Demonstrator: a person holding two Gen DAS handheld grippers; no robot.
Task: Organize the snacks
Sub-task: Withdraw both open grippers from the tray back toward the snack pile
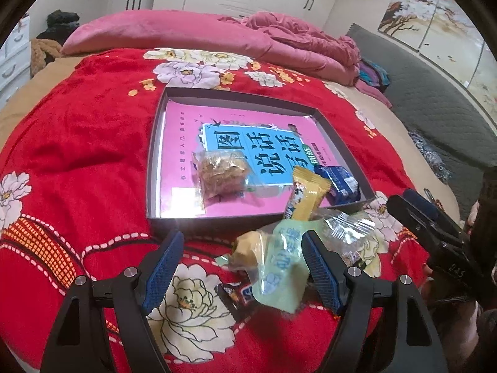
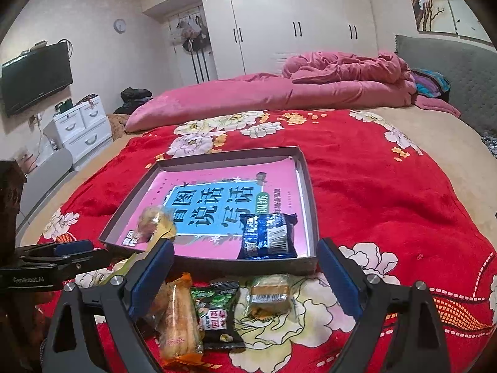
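Observation:
A shallow grey box (image 1: 152, 161) lies on the red blanket with a pink book (image 1: 180, 143) in it. On the book rest a clear-wrapped cake (image 1: 222, 175) and a blue packet (image 1: 340, 183). A yellow packet (image 1: 306, 197) leans over the box's front wall. My left gripper (image 1: 243, 269) is open above a pale green packet (image 1: 279, 267), which lies close to its right finger. A clear packet (image 1: 348, 233) sits beside it. My right gripper (image 2: 245, 276) is open over an orange-wrapped bread stick (image 2: 178, 317), a green-and-black packet (image 2: 217, 314) and a small wrapped cake (image 2: 270, 293). The box (image 2: 217, 264) holds the blue packet (image 2: 267, 236).
The snacks lie on a floral red blanket (image 1: 77, 143) on a bed. A pink quilt (image 2: 279, 93) is heaped behind the box, and a grey headboard (image 2: 466, 74) stands on the right. The other gripper (image 1: 435, 227) hangs close on the right of the left wrist view.

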